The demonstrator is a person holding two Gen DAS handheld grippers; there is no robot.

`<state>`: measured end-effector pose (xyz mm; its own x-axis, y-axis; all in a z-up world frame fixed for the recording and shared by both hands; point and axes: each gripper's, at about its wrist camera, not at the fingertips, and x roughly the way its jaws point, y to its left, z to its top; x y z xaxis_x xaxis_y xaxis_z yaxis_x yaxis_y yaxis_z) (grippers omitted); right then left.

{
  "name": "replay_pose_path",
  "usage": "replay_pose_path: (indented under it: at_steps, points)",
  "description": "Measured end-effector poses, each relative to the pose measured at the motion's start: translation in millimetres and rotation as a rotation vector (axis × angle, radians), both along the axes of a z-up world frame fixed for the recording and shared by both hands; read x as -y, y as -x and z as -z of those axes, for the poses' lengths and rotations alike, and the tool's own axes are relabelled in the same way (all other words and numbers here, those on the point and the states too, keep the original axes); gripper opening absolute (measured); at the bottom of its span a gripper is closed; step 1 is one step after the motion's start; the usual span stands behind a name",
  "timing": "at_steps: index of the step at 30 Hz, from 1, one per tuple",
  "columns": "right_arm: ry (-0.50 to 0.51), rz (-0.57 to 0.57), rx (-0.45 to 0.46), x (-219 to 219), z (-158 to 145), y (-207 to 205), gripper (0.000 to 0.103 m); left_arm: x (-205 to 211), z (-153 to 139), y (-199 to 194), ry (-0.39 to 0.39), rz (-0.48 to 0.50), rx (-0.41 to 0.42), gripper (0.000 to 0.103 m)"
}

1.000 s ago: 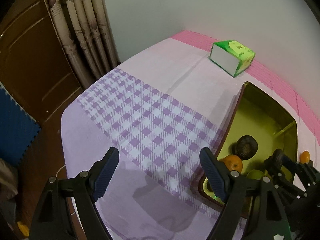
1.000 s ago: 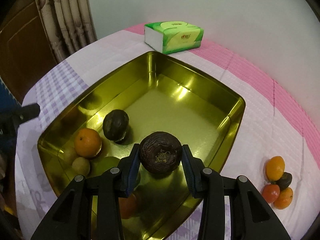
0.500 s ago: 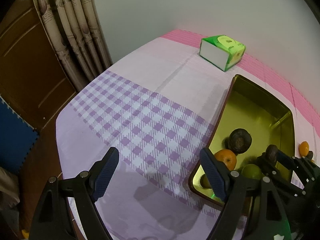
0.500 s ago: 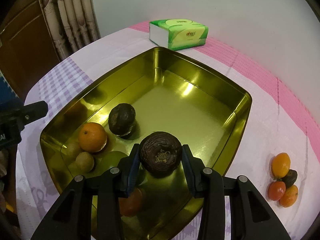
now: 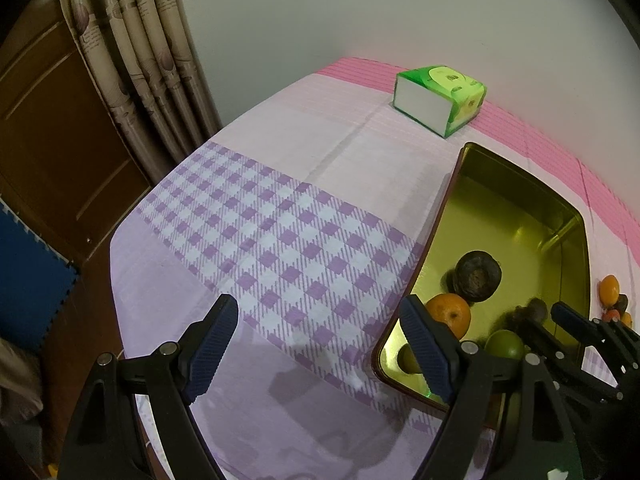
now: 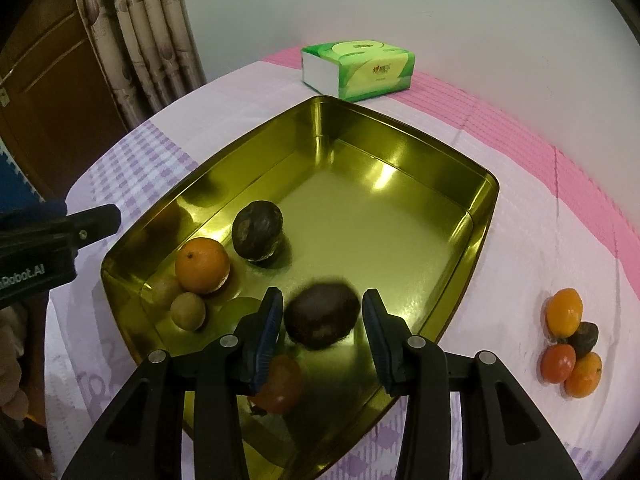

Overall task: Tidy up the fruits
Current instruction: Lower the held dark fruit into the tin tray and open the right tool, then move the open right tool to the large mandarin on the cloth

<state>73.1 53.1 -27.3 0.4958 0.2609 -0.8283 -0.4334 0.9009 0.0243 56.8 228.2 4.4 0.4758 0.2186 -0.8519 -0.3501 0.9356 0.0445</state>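
Where the checked purple-and-pink tablecloth (image 5: 304, 208) meets a white wall (image 5: 360, 12), a green tissue box (image 6: 356, 70) sits beyond the gold tray (image 6: 486, 216). Curtains (image 5: 156, 60) hang far left. Left gripper (image 5: 320, 344) gapes empty; right gripper (image 6: 322, 320) stands parted around a blurred dark fruit (image 6: 322, 316), untouched, over the tray.

Clothed table (image 5: 304, 184): tray (image 6: 486, 216), tissues (image 6: 360, 68).

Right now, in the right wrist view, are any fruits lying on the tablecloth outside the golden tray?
Yes, a small cluster of fruits lies on the tablecloth to the right of the golden tray.
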Motion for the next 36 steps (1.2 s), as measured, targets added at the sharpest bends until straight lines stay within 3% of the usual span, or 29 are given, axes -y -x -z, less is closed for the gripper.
replay_pose_path:
  at_steps: [8, 16, 19, 28, 36]
  points:
    - [-0.056, 0.016, 0.038, 15.4, -14.6, 12.8, 0.046, 1.0, 1.6, 0.3, 0.009, 0.012, -0.004, 0.08]
    - [-0.187, 0.114, 0.089, 74.9, -39.6, 33.2, 0.049, -0.2, 4.5, -0.8, 0.025, 0.014, -0.011, 0.08]
    - [-0.127, 0.185, 0.143, 103.7, -45.1, 40.1, 0.054, -0.2, 4.5, -0.8, 0.024, 0.018, -0.013, 0.08]
    - [-0.058, 0.429, 0.105, 201.1, -21.4, 38.8, 0.054, 5.5, 7.5, 0.6, 0.003, 0.042, -0.011, 0.08]
    - [-0.06, 0.485, 0.045, 236.5, 8.5, 26.6, 0.054, 17.4, 6.3, 2.1, -0.013, 0.09, 0.022, 0.08]
